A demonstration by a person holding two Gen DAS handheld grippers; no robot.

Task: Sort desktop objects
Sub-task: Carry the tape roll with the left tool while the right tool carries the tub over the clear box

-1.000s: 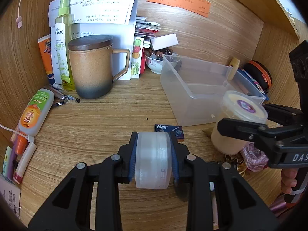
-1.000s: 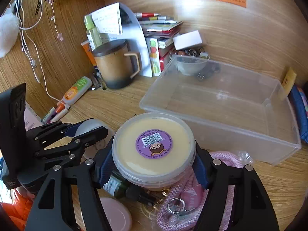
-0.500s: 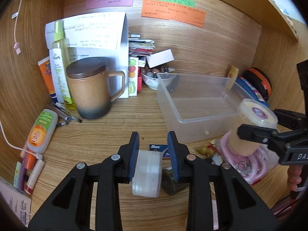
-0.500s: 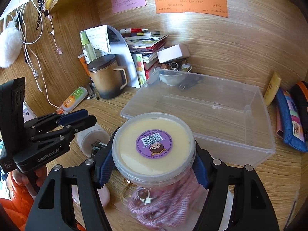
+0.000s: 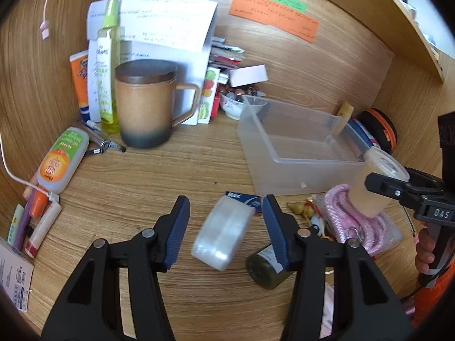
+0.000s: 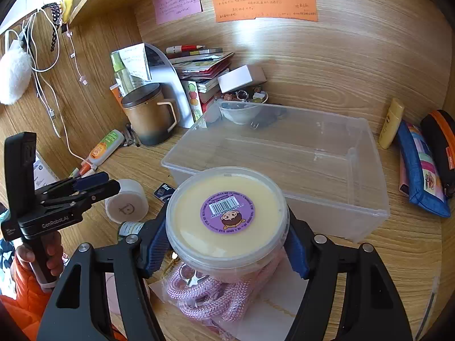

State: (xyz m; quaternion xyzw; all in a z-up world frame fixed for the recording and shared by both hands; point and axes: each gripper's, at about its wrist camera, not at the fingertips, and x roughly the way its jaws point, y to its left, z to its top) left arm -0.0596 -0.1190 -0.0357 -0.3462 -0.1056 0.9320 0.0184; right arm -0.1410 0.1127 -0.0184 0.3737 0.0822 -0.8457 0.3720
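The cream-filled tub with the purple sticker (image 6: pixel 227 213) sits clamped in the right gripper (image 6: pixel 224 244), jaws pressed on its sides, held above the pink rope in its bag (image 6: pixel 210 292) and just short of the clear plastic bin (image 6: pixel 366 213). That bin looks empty, so the sorting has barely begun, I'd judge. Over on the left gripper (image 5: pixel 224 227), the jaws are opening, and the white tape-like roll (image 5: pixel 223 234) lies tilted between them with clear gaps on both sides: loose, apparently let go over the table (image 5: pixel 159 176).

Plenty is left: a dark green bottle (image 5: pixel 266 270) by the right jaw, a blue Max box (image 5: pixel 244 199), small trinkets (image 5: pixel 301 210), and the rope.

Further out, a lidded brown mug (image 5: pixel 148 105), a green spray bottle (image 5: pixel 106 68), papers and books line the back. It's a wooden desk alcove, with sticky notes (image 6: pixel 266 5) on the wall and cables (image 6: pixel 42 51) hanging at the left.
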